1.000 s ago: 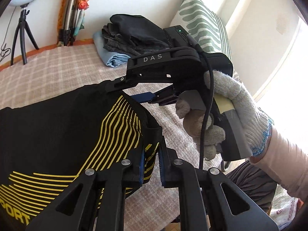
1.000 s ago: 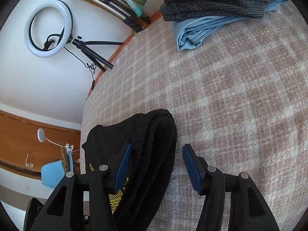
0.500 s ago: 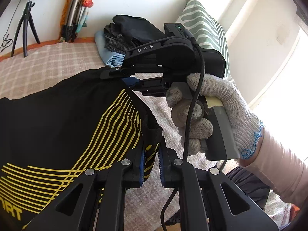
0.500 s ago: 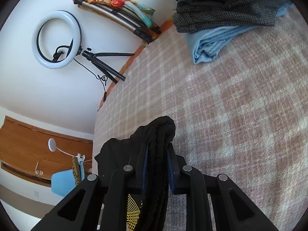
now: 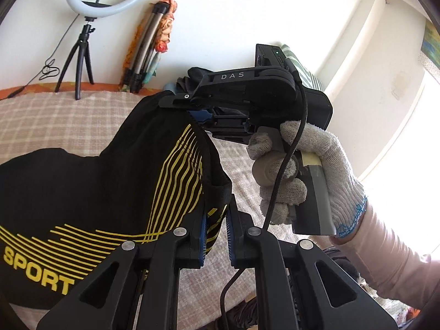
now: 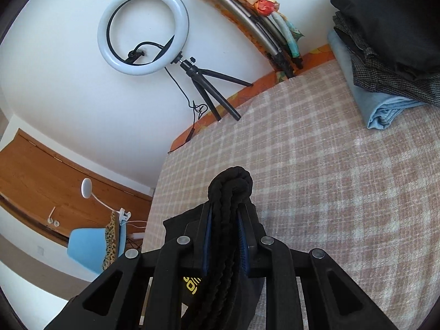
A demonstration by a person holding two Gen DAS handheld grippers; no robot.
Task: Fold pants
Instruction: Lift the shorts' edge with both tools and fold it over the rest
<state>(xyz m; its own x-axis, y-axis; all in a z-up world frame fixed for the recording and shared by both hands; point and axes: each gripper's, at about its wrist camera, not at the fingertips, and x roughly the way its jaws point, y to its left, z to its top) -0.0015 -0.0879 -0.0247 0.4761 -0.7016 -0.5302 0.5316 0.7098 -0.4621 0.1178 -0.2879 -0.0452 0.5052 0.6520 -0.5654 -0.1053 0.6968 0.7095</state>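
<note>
Black pants with yellow stripes and the word SPORT hang over the checked bed. My left gripper is shut on the near edge of the waistband. My right gripper, held by a gloved hand, is shut on the far end of the same edge. In the right wrist view the right gripper pinches the bunched black waistband, which sticks up past the fingertips. The cloth between the two grippers is lifted off the bed.
A checked blanket covers the bed. A stack of folded clothes lies at the far right. A ring light on a tripod and folded stands lean at the wall. A striped pillow sits behind the right gripper.
The right gripper closed on the waistband, then both grippers lifted the pants up off the bed. The left gripper stayed shut throughout.
</note>
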